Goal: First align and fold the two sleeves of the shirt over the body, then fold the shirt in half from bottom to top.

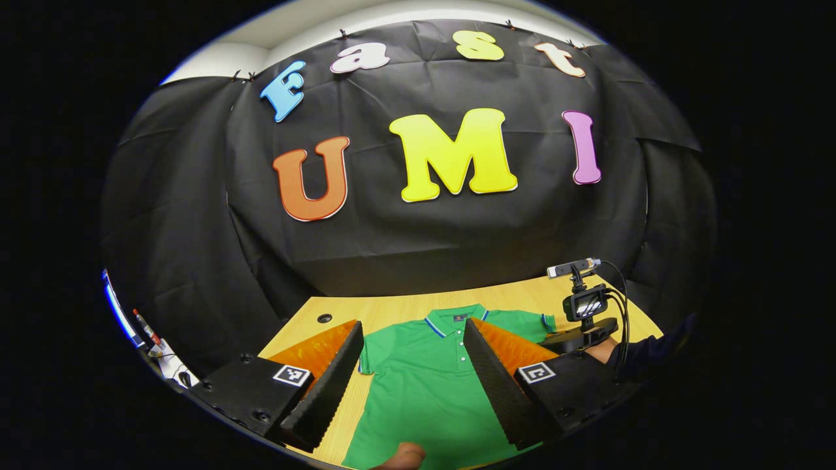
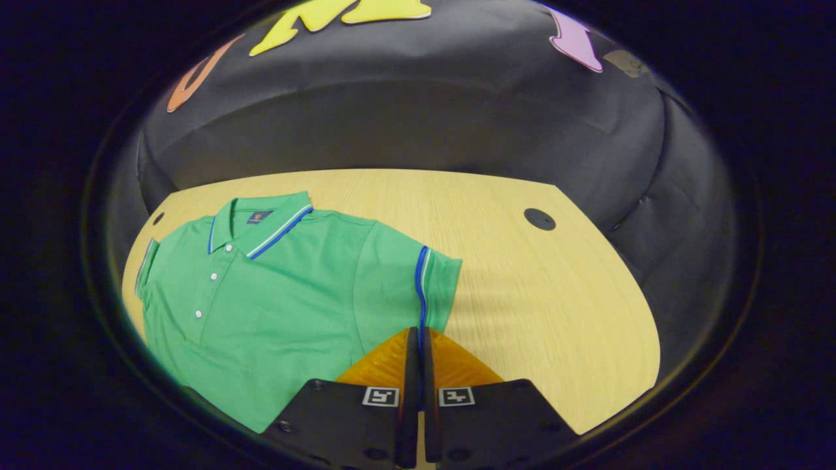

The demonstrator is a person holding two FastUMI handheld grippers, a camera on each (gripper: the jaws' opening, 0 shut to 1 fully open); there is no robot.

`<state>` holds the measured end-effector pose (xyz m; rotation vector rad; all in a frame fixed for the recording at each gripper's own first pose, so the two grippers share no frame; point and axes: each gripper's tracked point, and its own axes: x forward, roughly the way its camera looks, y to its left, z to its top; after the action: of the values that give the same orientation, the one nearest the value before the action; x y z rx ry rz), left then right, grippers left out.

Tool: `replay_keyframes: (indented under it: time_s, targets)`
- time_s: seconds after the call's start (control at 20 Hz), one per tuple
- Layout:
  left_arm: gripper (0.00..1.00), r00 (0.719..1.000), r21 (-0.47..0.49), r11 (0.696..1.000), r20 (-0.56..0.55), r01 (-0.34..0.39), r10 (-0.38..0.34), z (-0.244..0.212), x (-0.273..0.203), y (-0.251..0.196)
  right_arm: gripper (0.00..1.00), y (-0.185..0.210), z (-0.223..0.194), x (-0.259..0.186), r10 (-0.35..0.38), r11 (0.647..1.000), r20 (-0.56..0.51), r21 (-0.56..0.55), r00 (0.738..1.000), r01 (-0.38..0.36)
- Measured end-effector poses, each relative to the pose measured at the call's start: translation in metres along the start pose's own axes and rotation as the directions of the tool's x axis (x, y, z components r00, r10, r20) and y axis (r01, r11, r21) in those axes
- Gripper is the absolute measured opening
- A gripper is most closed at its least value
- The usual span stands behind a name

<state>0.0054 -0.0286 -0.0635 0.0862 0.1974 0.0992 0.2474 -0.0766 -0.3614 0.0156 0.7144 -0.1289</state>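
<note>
The green shirt [image 2: 281, 294] lies flat, collar far, on the tabletop [image 2: 555, 294]. The right hand-held gripper [image 2: 418, 339] is clenched on the right sleeve's striped cuff [image 2: 421, 281]; the left hand-held gripper [image 1: 411, 339] hangs released above the body. Best to carry the cuff inward low, keeping its edge parallel to the placket.

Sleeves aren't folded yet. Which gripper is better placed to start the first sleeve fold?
Probably the right gripper: its fingers are closed at the striped cuff of the shirt's sleeve. The left gripper hangs open above the shirt body, gripping nothing.
</note>
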Motion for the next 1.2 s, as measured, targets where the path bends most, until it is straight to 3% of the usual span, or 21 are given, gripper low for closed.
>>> replay_keyframes:
  time_s: [0.25,0.45,0.75,1.2]
  targets:
    - [0.99,1.0,-0.016,1.0,-0.012,-0.01,0.01,-0.004,0.0,0.005,0.03,-0.003,0.013,-0.013,0.017,0.999,0.037,0.027,0.999,-0.018]
    - [0.99,1.0,-0.036,0.999,-0.012,-0.014,0.013,-0.006,-0.002,0.009,0.03,0.013,0.039,-0.036,0.062,0.998,0.112,-0.027,0.992,-0.06]
    - [0.99,0.999,-0.068,0.997,-0.024,-0.048,0.046,-0.014,-0.007,0.029,0.03,0.075,0.058,-0.065,0.162,0.984,0.163,-0.1,0.973,-0.147]
    - [0.99,0.988,-0.089,0.986,-0.076,-0.144,0.137,-0.041,-0.025,0.074,0.04,0.157,0.019,-0.066,0.259,0.953,0.09,-0.185,0.962,-0.24]
